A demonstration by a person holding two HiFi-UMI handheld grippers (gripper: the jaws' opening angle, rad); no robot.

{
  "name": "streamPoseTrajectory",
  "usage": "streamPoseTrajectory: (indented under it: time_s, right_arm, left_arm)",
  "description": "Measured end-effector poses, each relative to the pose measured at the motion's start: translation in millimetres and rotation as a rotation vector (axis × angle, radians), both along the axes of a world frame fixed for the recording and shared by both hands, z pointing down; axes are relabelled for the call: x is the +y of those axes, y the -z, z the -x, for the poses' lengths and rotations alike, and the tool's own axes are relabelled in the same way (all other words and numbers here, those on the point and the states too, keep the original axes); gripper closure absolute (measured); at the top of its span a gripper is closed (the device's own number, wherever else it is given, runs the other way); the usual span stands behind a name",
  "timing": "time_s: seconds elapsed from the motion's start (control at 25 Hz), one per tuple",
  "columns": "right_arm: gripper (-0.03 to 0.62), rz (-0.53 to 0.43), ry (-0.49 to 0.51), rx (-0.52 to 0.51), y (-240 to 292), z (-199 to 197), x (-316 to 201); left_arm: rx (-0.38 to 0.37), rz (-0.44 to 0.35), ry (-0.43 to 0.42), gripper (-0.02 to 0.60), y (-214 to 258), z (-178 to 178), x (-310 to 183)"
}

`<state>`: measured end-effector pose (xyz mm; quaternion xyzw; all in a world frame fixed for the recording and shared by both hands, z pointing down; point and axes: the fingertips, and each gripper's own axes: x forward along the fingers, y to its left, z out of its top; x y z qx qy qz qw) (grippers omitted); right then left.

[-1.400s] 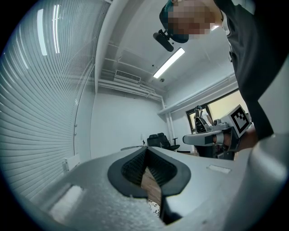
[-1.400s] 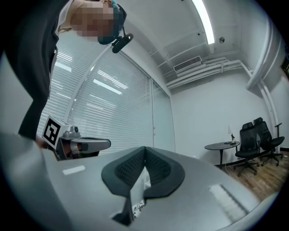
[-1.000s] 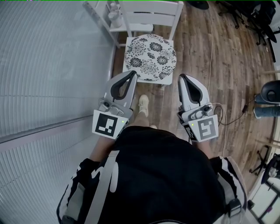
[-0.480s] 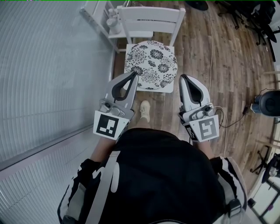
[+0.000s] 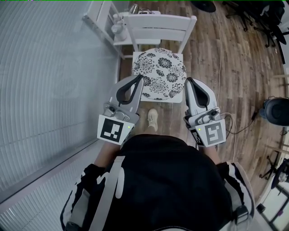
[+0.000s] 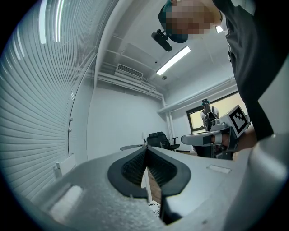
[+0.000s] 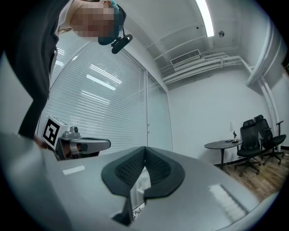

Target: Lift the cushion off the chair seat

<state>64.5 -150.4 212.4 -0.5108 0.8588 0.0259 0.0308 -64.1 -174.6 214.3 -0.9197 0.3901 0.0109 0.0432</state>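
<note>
A round white cushion with black flower print (image 5: 159, 73) lies on the seat of a white wooden chair (image 5: 158, 28) ahead of me in the head view. My left gripper (image 5: 140, 77) is shut and empty, its tip over the cushion's near left edge as seen from above. My right gripper (image 5: 186, 80) is also shut and empty, its tip at the cushion's near right edge. Both point level at the chair. In the left gripper view the shut left gripper (image 6: 146, 149) shows a sliver of cushion (image 6: 155, 208) below; the right gripper view's own gripper (image 7: 145, 148) likewise.
A white side shelf (image 5: 112, 22) with jars stands left of the chair, against a wall of white blinds (image 5: 49, 76). Wood floor (image 5: 235, 67) spreads right, with a cable (image 5: 220, 49), a dark round object (image 5: 275, 109) and office chairs (image 5: 253, 13). My shoe (image 5: 153, 119) is below the seat.
Both grippers, still shut, have come closer to the chair. The cushion now lies between their tips in the head view, where before it was well ahead of them.
</note>
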Motion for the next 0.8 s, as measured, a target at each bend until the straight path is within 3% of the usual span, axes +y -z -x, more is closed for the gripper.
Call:
streamPoseTrajectory:
  time_s: [0.8]
  right_arm:
    - [0.597,0.019,-0.005,0.001,-9,13,-53]
  left_arm:
    - [-0.009,0.035,-0.029,0.581,-15,9,-52]
